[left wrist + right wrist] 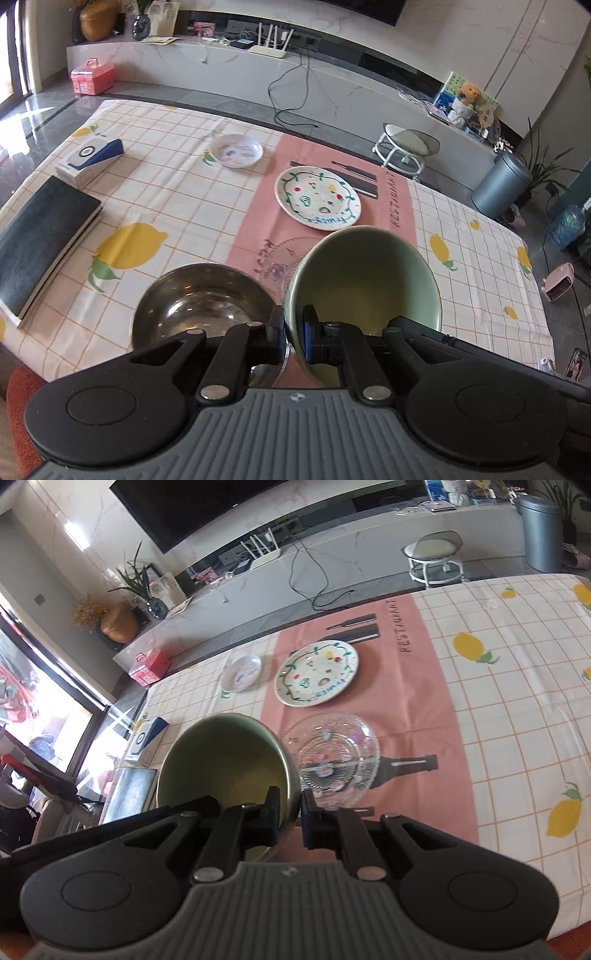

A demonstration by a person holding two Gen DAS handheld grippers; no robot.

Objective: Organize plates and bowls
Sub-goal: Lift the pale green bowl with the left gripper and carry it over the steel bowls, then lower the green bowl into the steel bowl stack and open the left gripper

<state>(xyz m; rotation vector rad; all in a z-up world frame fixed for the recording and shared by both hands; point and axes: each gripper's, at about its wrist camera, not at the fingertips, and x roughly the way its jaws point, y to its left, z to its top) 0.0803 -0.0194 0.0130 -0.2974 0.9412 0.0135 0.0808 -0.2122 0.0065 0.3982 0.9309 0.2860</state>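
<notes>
A green ceramic bowl (364, 280) is held tilted above the table. My left gripper (293, 328) is shut on its near rim, and my right gripper (290, 810) is shut on the rim of the same green bowl (221, 764) from the other side. A steel bowl (201, 304) sits on the cloth just left of it. A clear glass plate (332, 757) lies on the pink mat (406, 686), partly behind the bowl. A painted white plate (317, 197) lies farther back, also in the right wrist view (316, 674). A small white dish (236, 150) sits beyond it.
A dark notebook (40, 240) and a blue-and-white box (90, 157) lie at the table's left side. The lemon-print tablecloth (480, 295) covers the table. Beyond the far edge are a white stool (406, 147), a grey bin (502, 184) and cables on the floor.
</notes>
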